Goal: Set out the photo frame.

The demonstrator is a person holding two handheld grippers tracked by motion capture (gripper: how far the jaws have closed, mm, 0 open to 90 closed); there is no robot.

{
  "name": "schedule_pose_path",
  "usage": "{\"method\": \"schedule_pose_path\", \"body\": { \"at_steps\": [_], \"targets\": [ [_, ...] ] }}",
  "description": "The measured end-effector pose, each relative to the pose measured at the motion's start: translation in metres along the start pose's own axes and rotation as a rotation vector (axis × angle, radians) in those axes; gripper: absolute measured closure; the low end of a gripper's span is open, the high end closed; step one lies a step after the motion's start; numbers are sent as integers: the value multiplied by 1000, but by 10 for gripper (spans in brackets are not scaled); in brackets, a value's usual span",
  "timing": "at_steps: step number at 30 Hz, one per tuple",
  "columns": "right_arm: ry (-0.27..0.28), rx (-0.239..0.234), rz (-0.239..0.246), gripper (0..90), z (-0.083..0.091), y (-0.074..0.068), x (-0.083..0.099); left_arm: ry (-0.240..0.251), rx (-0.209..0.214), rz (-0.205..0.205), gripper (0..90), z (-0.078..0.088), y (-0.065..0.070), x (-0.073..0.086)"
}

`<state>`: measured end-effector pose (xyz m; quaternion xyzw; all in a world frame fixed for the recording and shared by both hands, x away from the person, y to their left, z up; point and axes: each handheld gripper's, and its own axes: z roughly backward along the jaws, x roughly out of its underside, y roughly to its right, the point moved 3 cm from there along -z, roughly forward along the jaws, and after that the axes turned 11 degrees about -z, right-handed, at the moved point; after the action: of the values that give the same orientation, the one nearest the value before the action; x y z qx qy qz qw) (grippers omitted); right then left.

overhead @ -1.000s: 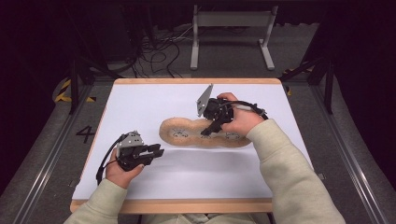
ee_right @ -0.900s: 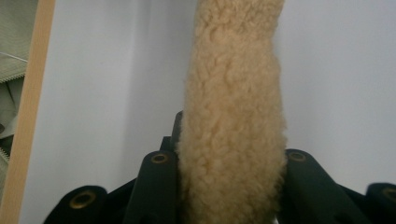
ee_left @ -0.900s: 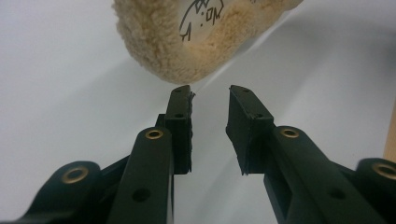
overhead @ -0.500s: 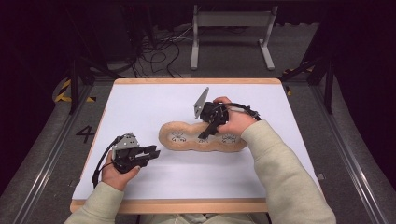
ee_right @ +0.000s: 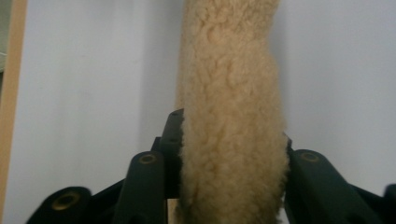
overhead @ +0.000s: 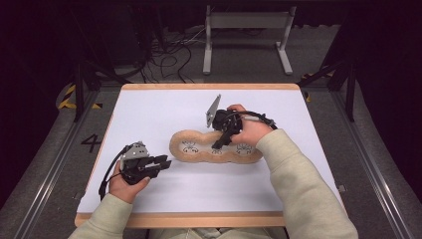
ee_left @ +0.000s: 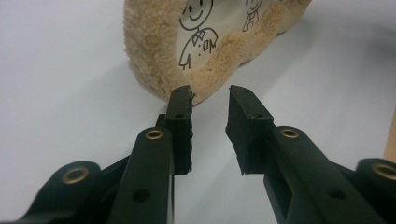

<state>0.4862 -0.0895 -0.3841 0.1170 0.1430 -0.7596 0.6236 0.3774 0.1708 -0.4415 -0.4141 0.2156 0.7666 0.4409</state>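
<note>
Straddling fleecy cushion [ee_right: 231, 135] rim, right tool [overhead: 219, 144]

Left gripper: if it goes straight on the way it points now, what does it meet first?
Probably the near end of the fleecy mat. In its own view the left gripper points at that rounded end, jaws open, with bare table between. Depth is unclear.

Lab: floor cables [overhead: 166, 52], floor tape [overhead: 67, 97]

The fleece pad [overhead: 215, 148] lies mid-worktop [overhead: 149, 109]; the left hand-held gripper [overhead: 161, 162] sits just left of it, the right hand-held gripper [overhead: 219, 144] over its middle.
</note>
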Motion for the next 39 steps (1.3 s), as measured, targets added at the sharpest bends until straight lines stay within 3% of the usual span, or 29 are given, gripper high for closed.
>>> {"method": "schedule_pose_path", "body": {
  "at_steps": [5,7,10,15,18,23,25,26,28,34,39],
  "targets": [
    [29,57,-46,474,3,4,1,0,-1,0,706,0,0,0],
    [49,116,-77,369,5,7,1,1,0,-4,705,0,0,0],
    [72,151,-91,315,7,8,1,1,2,-3,704,0,-1,0],
    [100,166,-104,281,11,7,4,4,2,2,700,-1,-1,-1],
    [131,175,-107,253,18,2,7,5,0,9,644,-2,-2,-1],
    [207,234,-110,184,40,-7,12,12,-4,19,549,0,-4,-2],
    [233,248,-153,138,49,-11,17,17,-9,28,510,2,-3,-3],
    [233,248,-153,138,49,-11,17,17,-9,28,456,2,-3,-3],
    [268,240,-220,104,58,-16,23,20,-18,37,419,6,-1,-4],
    [343,279,-263,50,76,-27,44,35,-18,45,359,16,0,-1],
    [373,305,-291,42,87,-33,67,42,-26,48,333,21,-4,2]
  ]
}}
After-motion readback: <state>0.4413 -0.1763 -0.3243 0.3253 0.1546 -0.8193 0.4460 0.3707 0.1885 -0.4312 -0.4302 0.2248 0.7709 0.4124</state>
